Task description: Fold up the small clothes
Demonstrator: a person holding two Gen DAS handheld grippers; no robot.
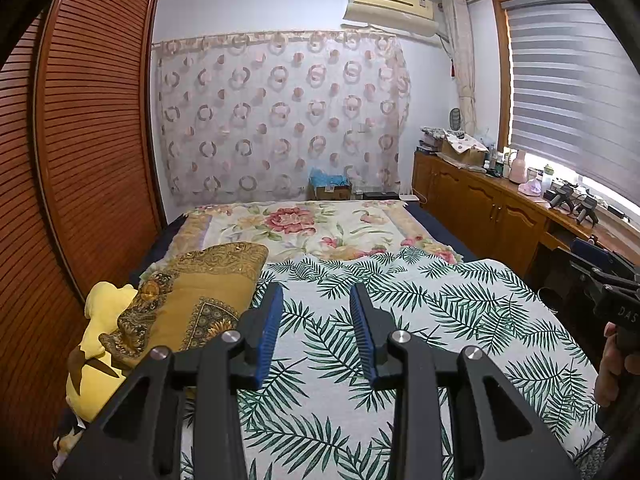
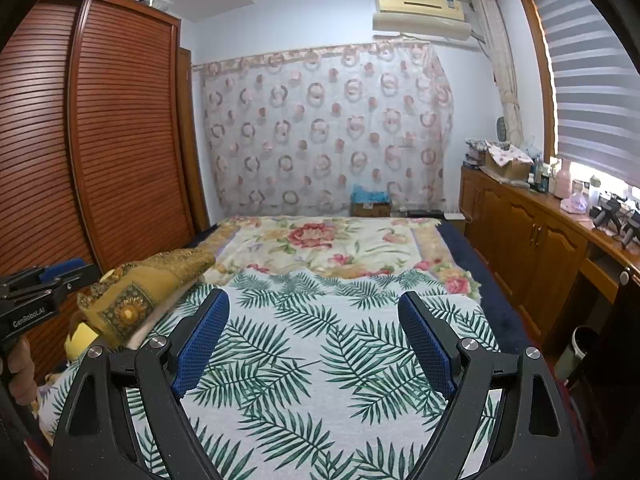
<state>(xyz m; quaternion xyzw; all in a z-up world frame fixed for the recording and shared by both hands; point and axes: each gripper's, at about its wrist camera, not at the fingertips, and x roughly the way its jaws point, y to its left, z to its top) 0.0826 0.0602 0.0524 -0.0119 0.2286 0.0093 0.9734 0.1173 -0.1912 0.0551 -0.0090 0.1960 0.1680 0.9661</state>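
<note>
No small garment shows in either view. My left gripper (image 1: 316,294) is open and empty, its blue-padded fingers apart above the palm-leaf bedspread (image 1: 420,320). My right gripper (image 2: 314,300) is open wide and empty above the same palm-leaf bedspread (image 2: 320,352). The right gripper's body shows at the right edge of the left wrist view (image 1: 612,304). The left gripper's body shows at the left edge of the right wrist view (image 2: 36,296).
A gold patterned cushion (image 1: 200,300) and a yellow plush toy (image 1: 100,336) lie at the bed's left. A floral blanket (image 1: 320,228) covers the far half. A slatted wardrobe (image 1: 88,152) stands left; wooden cabinets (image 1: 492,208) with clutter stand right.
</note>
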